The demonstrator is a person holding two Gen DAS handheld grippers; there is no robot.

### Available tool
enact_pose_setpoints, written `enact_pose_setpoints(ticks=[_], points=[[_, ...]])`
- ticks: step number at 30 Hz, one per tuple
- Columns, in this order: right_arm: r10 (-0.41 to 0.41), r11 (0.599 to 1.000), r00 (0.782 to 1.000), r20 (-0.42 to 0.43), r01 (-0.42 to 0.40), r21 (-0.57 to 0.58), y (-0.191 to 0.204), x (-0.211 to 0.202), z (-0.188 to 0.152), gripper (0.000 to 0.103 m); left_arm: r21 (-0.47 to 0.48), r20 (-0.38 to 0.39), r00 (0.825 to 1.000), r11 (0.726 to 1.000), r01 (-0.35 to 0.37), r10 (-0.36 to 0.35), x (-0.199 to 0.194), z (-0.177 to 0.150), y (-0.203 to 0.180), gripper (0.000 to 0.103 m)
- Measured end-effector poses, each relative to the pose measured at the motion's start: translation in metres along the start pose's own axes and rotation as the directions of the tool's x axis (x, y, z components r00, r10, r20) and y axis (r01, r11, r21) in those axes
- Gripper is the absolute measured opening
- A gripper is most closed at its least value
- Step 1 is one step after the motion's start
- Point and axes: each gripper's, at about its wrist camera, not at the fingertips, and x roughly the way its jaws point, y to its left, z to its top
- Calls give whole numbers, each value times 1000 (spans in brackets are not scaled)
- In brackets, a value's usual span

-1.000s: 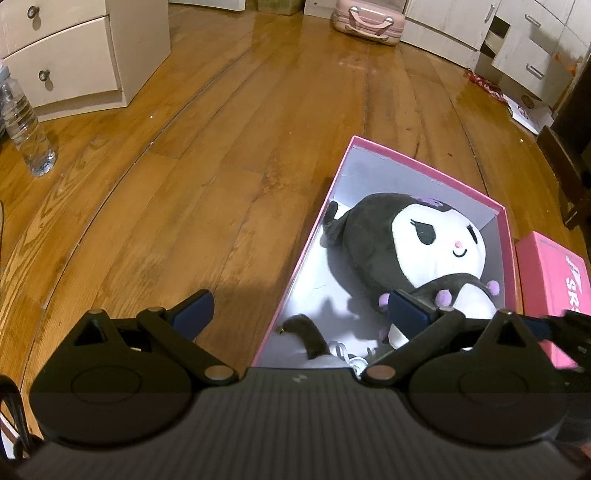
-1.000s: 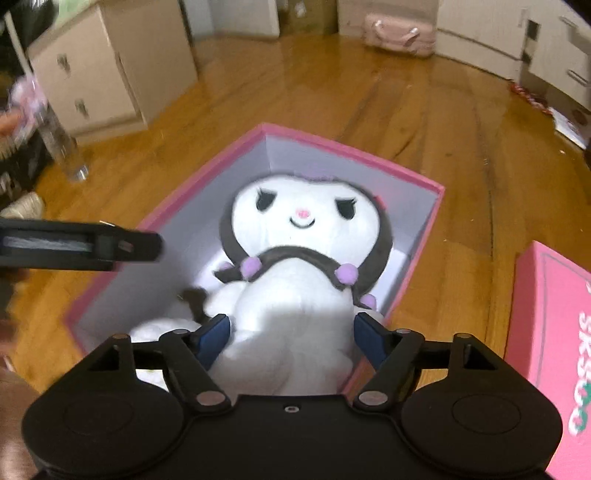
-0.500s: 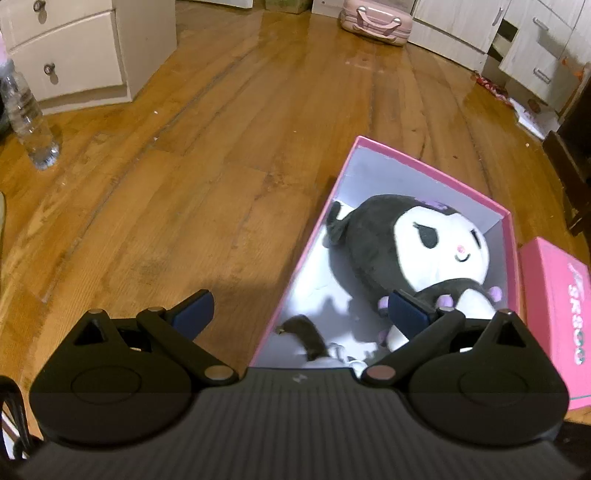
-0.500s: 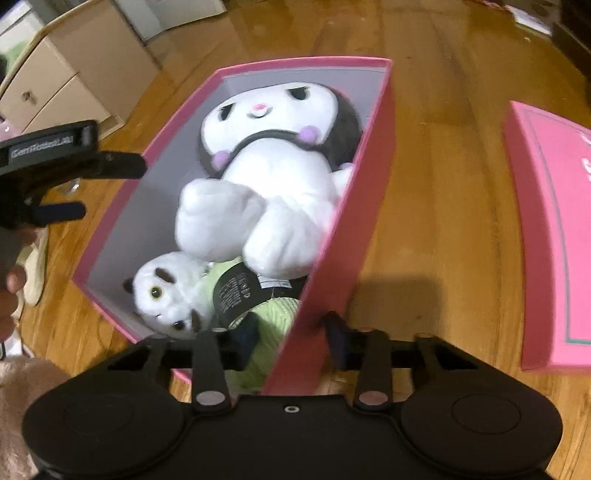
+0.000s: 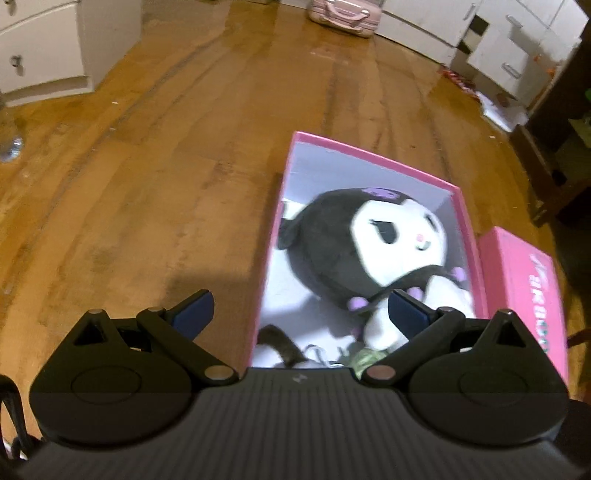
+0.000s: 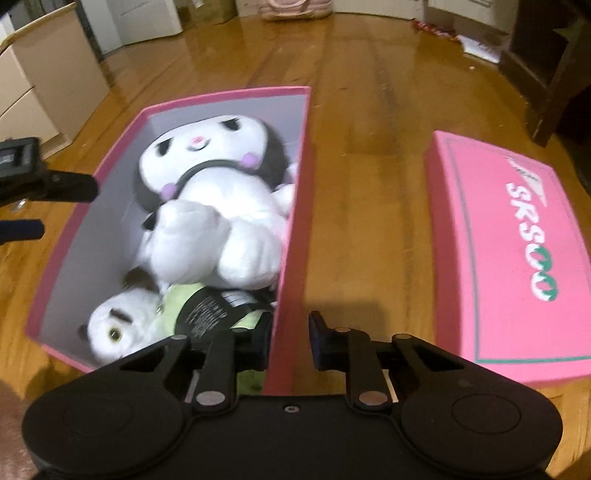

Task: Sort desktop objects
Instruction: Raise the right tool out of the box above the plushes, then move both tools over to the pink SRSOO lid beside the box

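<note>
An open pink box (image 6: 229, 98) lies on the wooden floor. Inside are a black-and-white plush (image 6: 207, 147) and a small white plush with a green body (image 6: 114, 325). My right gripper (image 6: 290, 341) is shut on the box's right wall near its front corner, one finger inside and one outside. My left gripper (image 5: 299, 308) is open over the box's (image 5: 369, 155) left wall, its right finger above the plush (image 5: 391, 236). In the right wrist view the left gripper (image 6: 48, 184) shows at the box's left side. The pink lid (image 6: 509, 251) lies to the right.
White drawers (image 5: 37, 44) stand at the far left, with a water bottle (image 5: 7, 140) in front of them. A pink suitcase (image 5: 343, 14) and white cabinets (image 5: 498, 44) line the back. Dark furniture (image 6: 546, 55) stands at the right.
My right gripper went from open above the plush to shut on the box's right wall. The left wrist view has drawn a little nearer to the box.
</note>
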Motion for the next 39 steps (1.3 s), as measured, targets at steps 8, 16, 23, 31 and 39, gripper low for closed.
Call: enact_pose_setpoints(ticks=[8, 16, 23, 31, 39], points=[[188, 982, 976, 110, -184, -39, 30, -44, 4, 70, 37, -5, 1000, 999, 8, -7, -7, -8, -15, 103], [157, 982, 985, 66, -149, -115, 54, -41, 3, 72, 57, -42, 998, 998, -35, 37, 0, -14, -15, 103], [113, 987, 993, 46, -106, -124, 46, -36, -3, 74, 62, -56, 997, 997, -42, 45, 3, -17, -16, 103], [93, 988, 996, 17, -90, -126, 42, -22, -8, 74, 91, -67, 995, 994, -65, 72, 6, -21, -25, 103], [109, 991, 994, 4, -109, -73, 24, -19, -16, 74, 104, -65, 993, 991, -88, 95, 3, -23, -36, 103]])
